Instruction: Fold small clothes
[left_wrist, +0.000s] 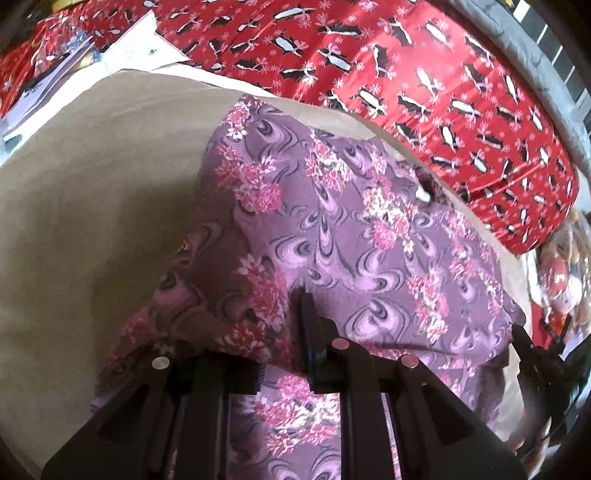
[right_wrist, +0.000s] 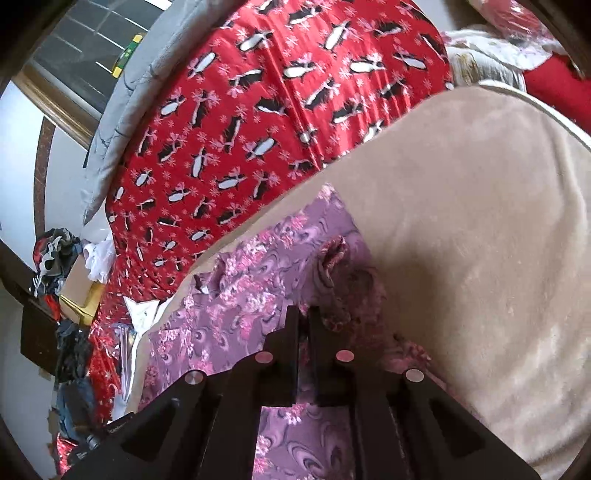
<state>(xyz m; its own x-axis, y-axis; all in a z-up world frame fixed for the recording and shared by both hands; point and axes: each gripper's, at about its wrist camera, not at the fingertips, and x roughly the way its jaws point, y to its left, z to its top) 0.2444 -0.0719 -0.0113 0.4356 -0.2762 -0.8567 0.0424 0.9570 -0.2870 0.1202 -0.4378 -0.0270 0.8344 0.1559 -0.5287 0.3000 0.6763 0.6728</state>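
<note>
While both my claws have hold of the purple floral garment (left_wrist: 332, 229), which lies spread on the beige plush blanket (left_wrist: 92, 192), I judge the fold is only starting, so the two edges should rise together and travel evenly or the cloth will skew. My left claw (left_wrist: 301, 306) is nearly pressed together, pinching a raised ridge of the fabric; my right claw (right_wrist: 303, 317) is pressed fully together on a bunched edge of the same garment, with cloth gathered around its tips. I would keep the pinch shallow and carry the edge over flat. Beyond the blanket lies a red penguin-print cover (left_wrist: 424, 74), with papers (left_wrist: 122, 44) at the left view's far corner and a heap of clothes and boxes (right_wrist: 70, 266) off to the side, all well apart.
</note>
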